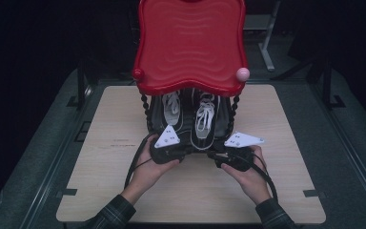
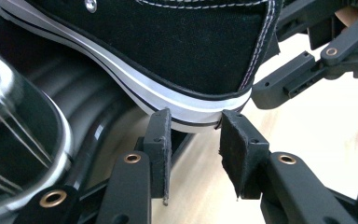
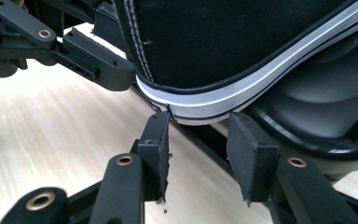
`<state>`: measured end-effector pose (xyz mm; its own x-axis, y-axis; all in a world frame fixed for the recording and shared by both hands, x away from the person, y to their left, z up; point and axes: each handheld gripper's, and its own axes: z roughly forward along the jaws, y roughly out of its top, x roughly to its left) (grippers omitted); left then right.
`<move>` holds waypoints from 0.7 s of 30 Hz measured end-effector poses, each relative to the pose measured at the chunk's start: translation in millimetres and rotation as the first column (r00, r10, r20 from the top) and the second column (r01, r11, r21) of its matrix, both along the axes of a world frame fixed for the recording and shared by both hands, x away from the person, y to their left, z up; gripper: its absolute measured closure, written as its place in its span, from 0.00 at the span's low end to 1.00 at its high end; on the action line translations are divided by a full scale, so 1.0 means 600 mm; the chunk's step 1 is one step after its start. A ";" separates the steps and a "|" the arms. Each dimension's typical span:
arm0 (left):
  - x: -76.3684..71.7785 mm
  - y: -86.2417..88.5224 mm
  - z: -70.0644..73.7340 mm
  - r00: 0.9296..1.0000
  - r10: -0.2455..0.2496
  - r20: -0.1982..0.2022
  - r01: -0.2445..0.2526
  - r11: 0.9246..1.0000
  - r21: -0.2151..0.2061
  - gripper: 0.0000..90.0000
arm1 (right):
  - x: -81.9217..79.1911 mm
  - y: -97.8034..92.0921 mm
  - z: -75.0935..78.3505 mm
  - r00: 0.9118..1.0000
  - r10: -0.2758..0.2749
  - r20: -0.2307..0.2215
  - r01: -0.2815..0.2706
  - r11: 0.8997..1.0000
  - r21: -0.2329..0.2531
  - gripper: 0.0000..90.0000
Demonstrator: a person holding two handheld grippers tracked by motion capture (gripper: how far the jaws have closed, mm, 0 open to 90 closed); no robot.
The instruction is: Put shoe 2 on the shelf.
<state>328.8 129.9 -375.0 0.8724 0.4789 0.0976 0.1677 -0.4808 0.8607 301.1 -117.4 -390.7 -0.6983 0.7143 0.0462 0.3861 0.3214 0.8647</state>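
I take the red-topped rack [image 1: 190,47] at the far middle of the wooden table [image 1: 100,191] as my landmark. Its glossy red top covers the upper shelf; below it, on the black lower shelf [image 1: 190,145], I see two black sneakers with white laces, heels toward me.

Left of the rack's centre: left sneaker [image 1: 170,114] sits on the lower shelf, laces visible under the red lip. In the left gripper view part of it shows at the far left as a blurred rounded form [image 2: 18,140].

In front of the rack, left side: my left gripper [image 1: 167,151] is held in the left hand [image 1: 150,171], its grey plate facing up. In the left gripper view, the left gripper [image 2: 193,140] has its jaws parted with a clear gap between the pads [image 2: 161,140]; the tips sit just under the white sole band at the heel of the right sneaker [image 2: 168,42]. I cannot tell whether the pads touch the rubber. Nothing is clamped.

Right of the rack's centre: right sneaker [image 1: 204,121] lies on the shelf, heel at the shelf's front edge.

In front of the rack, right side: right gripper [image 1: 231,155] in the right hand [image 1: 250,179]. In the right gripper view, the right gripper [image 3: 198,140] is likewise spread, pads [image 3: 249,149] apart, tips just below the same heel's sole stripe [image 3: 242,91]. The two grippers come at the heel from opposite sides, close together.
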 end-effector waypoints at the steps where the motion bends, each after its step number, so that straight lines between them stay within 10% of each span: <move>1: 0.003 -0.003 0.002 1.000 0.007 -0.001 -0.007 1.000 -0.001 0.71 | 0.003 -0.001 0.002 1.000 -0.003 0.002 0.003 1.000 -0.002 0.66; 21: 0.048 -0.058 0.020 0.988 0.149 0.052 -0.150 0.988 0.031 0.78 | 0.054 -0.001 0.024 0.987 -0.141 0.071 0.145 0.988 -0.057 0.76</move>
